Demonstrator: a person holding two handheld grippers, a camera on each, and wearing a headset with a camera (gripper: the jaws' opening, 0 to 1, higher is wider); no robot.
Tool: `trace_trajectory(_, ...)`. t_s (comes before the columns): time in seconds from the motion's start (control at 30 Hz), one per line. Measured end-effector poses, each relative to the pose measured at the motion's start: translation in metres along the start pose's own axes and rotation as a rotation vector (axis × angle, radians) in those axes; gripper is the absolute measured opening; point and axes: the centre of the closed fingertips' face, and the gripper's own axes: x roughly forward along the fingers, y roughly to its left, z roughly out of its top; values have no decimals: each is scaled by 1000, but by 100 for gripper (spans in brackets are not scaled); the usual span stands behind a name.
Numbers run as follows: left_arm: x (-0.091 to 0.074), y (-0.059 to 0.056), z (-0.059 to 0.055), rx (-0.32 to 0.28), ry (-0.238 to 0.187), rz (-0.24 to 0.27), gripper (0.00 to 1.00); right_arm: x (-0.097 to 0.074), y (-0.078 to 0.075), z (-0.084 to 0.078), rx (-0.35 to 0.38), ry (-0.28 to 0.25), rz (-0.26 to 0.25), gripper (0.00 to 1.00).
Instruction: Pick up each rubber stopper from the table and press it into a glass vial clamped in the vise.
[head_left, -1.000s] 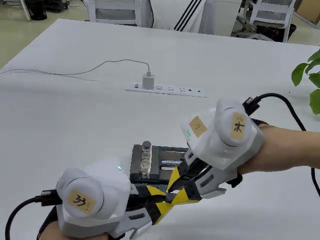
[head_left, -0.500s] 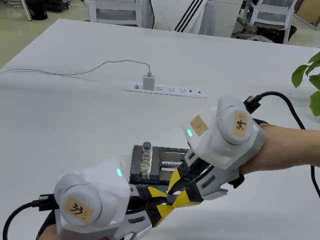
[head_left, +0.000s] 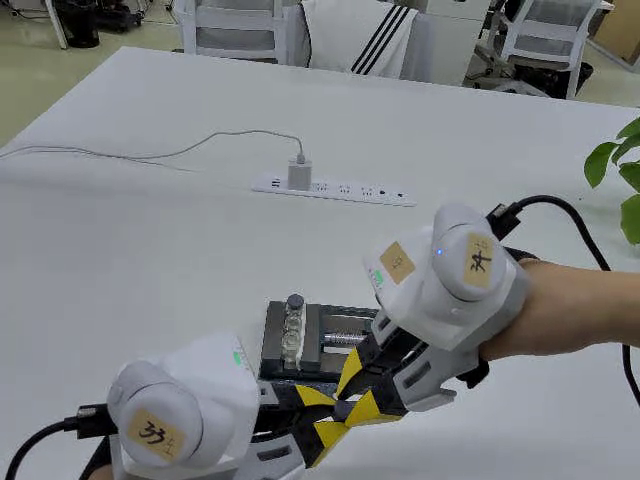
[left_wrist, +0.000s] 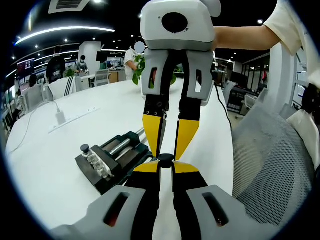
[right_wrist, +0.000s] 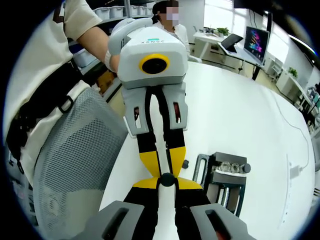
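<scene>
In the head view the left gripper (head_left: 325, 415) and the right gripper (head_left: 355, 390) stood tip to tip in the air just in front of the vise (head_left: 272, 340). A row of glass vials (head_left: 292, 328) stood upright in it, the far one already capped dark. The table (head_left: 150, 250) beyond lay open as far as a power strip (head_left: 335, 187), so the carry to the vials looked unobstructed. In the left gripper view the rubber stopper (left_wrist: 165, 159) sat where all four yellow tips converged, both pairs of jaws narrowed to about its width; which pair truly bore it could not be told. The step looked like a hand-over or a re-seating. It would go best if the receiving jaws pinched the stopper square, plug end pointing out, before the other pair let go. In the right gripper view the stopper (right_wrist: 166, 179) hung near the table's edge, with a mesh chair (right_wrist: 75, 160) beside and below. A slip there would likely send it to the floor, so drifting toward the vise (right_wrist: 227, 182) first seemed wiser.
</scene>
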Motion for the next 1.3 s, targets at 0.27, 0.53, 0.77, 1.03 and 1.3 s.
trace_trajectory(0.27, -5, 17, -6, -29, 13, 69, 31, 2, -5, 0, -3, 2, -17, 6)
trace_trajectory(0.53, -16, 36, -25, -63, 41, 148, 64, 5, -8, -6, 4, 24, -15, 6)
trace_trajectory(0.77, -28, 47, -36, -94, 50, 206, 83, 8, -8, -7, -5, 31, -10, 6)
trace_trajectory(1.03, -41, 54, -49, -138, 60, 254, 99, 11, -14, -8, 1, 39, -12, 6)
trace_trajectory(1.3, -50, 57, -56, -153, 61, 281, 99, 8, -32, -10, -48, 80, -34, 6)
